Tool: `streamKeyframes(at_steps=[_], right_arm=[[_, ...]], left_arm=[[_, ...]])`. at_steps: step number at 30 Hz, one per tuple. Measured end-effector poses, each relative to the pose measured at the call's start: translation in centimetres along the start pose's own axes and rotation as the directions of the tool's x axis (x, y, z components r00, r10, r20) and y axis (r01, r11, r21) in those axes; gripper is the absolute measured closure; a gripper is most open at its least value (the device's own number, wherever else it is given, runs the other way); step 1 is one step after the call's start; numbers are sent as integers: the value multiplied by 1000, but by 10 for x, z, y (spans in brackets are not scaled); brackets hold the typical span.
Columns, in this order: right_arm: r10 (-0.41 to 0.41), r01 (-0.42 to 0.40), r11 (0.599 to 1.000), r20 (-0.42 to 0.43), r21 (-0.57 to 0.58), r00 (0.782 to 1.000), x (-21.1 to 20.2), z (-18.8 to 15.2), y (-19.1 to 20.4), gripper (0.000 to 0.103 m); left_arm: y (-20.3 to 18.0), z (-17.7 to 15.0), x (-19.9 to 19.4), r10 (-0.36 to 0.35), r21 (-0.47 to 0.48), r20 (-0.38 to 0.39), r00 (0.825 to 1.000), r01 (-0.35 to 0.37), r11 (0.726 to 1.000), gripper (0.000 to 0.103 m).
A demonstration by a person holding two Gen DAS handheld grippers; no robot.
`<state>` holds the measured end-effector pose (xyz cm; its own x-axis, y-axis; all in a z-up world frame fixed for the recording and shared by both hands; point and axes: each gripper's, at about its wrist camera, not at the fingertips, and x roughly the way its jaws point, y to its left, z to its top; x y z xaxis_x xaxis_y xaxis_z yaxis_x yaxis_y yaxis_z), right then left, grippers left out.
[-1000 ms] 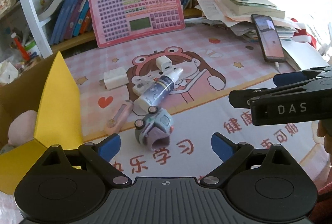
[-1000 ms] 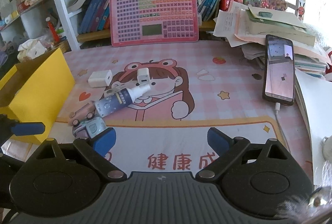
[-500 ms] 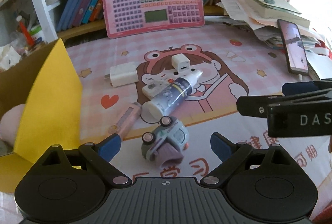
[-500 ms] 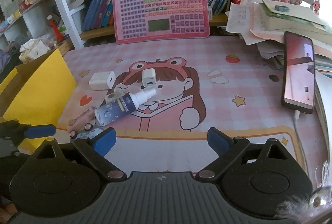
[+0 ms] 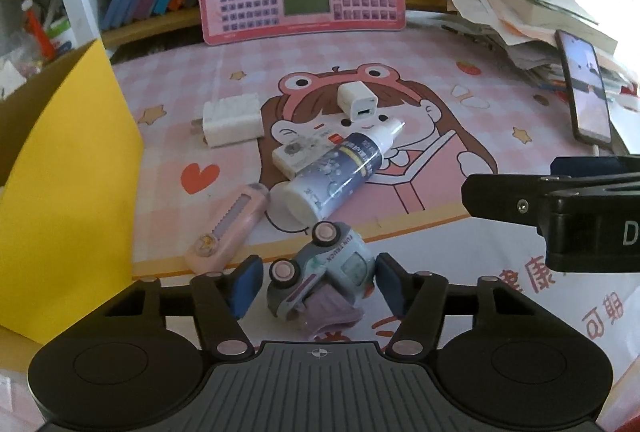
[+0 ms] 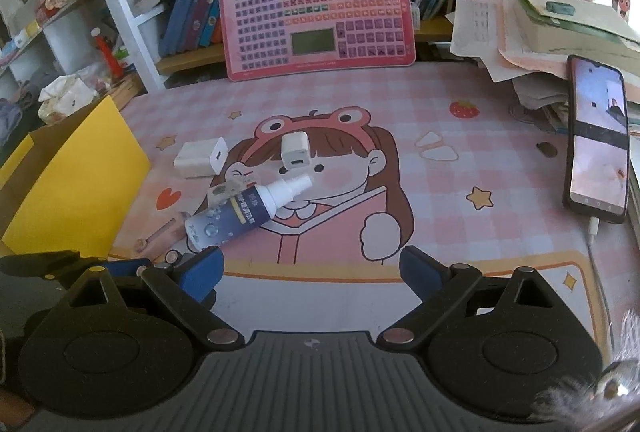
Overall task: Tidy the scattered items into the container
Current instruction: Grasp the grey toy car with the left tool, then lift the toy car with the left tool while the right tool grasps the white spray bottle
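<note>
Now left tool (image 5: 316,286) has dropped and narrowed around the toy truck (image 5: 326,282), pads flanking but not yet clamped, so pickup looks imminent; yellow box (image 5: 76,192) waits at left. Truck lies on its side mid-bench, grey-blue, pink wheels. Right tool (image 6: 310,272) hangs wide open, empty

Your left gripper (image 5: 316,286) is held low over the surface, fingers pointing forward and partly closed — the blue pads (image 5: 245,284) sit either side of the gap, and pad contact cannot be confirmed. Your right gripper (image 6: 310,270) is level beside it, to its right, with its fingers spread wide — nothing lies between the blue fingertips (image 6: 202,272).
</note>
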<state>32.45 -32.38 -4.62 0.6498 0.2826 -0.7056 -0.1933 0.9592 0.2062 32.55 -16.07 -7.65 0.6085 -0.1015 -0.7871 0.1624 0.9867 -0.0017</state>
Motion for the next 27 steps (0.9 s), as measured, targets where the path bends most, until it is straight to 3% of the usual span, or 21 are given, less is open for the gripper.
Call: streamKeyframes(at_steps=[9,17,23,27], right_arm=[[11,-11,1000,-8,-5,1000,9,4,4,8],[51,-52,998,-38,-31,998,35,12,22,9],[71,-70,997,-59,14,996,64,30,40,10],[38,-36,999,-76,27,996,85,36,51,13]], left_arm=[[1,-4,-2,-29,-1,-25,999,29,1000,50],[16,-17,-30,-31,-81,-11,999,30,996,50],[22,-24,-54,19,-80,32,999,-17,997,50],[27,-29,-66,40,-98,43,998,-36,995,50]])
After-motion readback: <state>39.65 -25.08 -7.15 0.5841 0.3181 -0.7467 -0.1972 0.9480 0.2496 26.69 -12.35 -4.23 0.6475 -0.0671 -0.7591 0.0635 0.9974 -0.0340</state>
